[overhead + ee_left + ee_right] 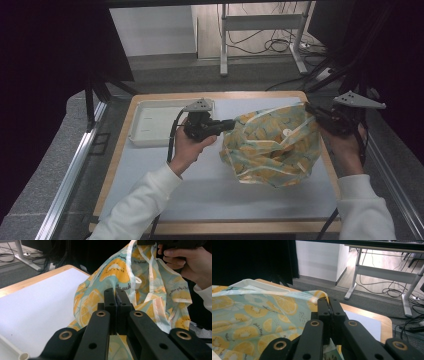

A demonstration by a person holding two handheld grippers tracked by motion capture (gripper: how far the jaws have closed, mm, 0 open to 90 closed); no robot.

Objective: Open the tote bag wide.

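Observation:
A lemon-print cloth bag (272, 145), teal with yellow slices, hangs stretched between both grippers above the white table mat (210, 185). My left gripper (231, 124) is shut on the bag's left edge; in the left gripper view its jaws are closed on the fabric (100, 300) at the gripper (115, 293). My right gripper (309, 107) is shut on the bag's upper right edge, and the right gripper view shows the cloth (262, 312) spreading left from the closed gripper (329, 302). The person's right hand (190, 262) grips its tool behind the bag.
A white tray (155, 122) lies at the table's far left, just behind the left hand. The wooden table rim (345, 185) runs close to the right forearm. A desk frame (262, 30) and cables stand on the floor beyond.

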